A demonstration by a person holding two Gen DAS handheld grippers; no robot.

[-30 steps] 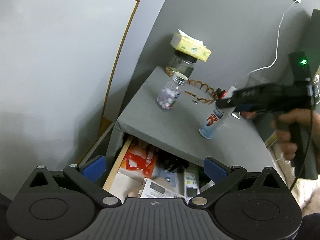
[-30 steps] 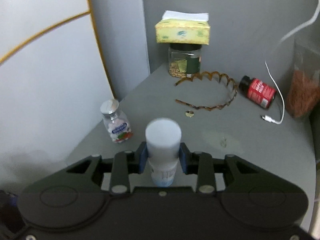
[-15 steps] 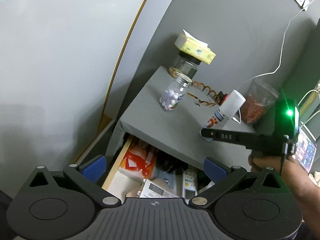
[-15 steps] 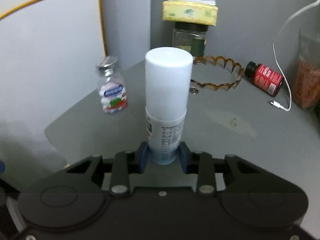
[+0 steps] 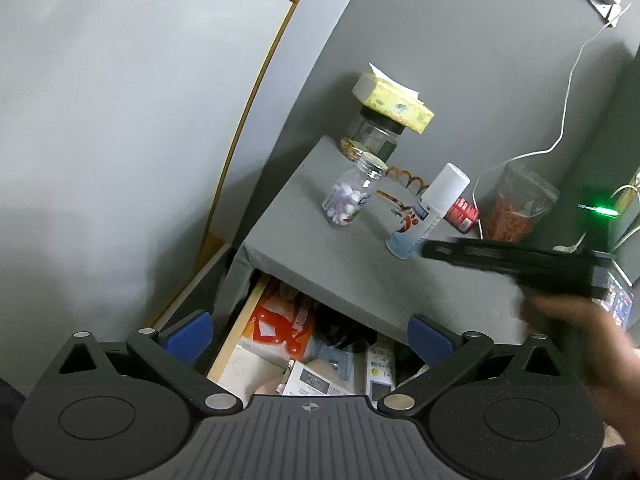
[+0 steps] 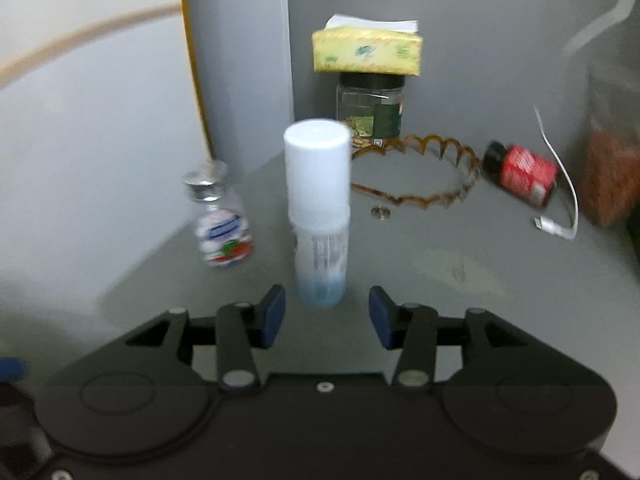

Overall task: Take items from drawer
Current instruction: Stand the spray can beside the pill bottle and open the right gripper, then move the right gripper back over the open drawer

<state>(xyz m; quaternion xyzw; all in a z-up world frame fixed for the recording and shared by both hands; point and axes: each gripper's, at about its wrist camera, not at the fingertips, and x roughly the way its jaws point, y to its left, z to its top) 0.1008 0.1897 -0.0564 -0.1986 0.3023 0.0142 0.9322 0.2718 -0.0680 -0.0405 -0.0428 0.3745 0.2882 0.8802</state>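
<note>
White-capped and tall, the spray bottle [image 6: 319, 216] is standing upright on the grey tabletop [image 6: 440, 264], just ahead of the right gripper [image 6: 327, 314], whose blue pads [image 6: 273, 312] are sitting spread on either side of its base without touching it. A pill bottle [image 6: 219, 220] is standing near it on one side, and a brown hairband [image 6: 420, 196], a red bottle [image 6: 520, 174] lying on its side and a white cable [image 6: 560, 200] are lying further back.

Below the tabletop, the drawer [image 5: 236, 340] is hanging open, and the left gripper [image 5: 310, 334] is hovering over it with its jaws wide and nothing between them. Inside, an orange packet [image 5: 280, 320], a flat printed box [image 5: 316, 380] and a small white device with a screen [image 5: 380, 372] are lying jumbled together.

The spray bottle is looking light, rigid and smooth-sided, so it is likely to slip or tip; being narrow and tall, it is best pinched low on the body rather than on the cap. The packet is probably soft and crinkly, better caught by an edge. The box and the device are looking stiff, and are best taken across their narrow sides.
</note>
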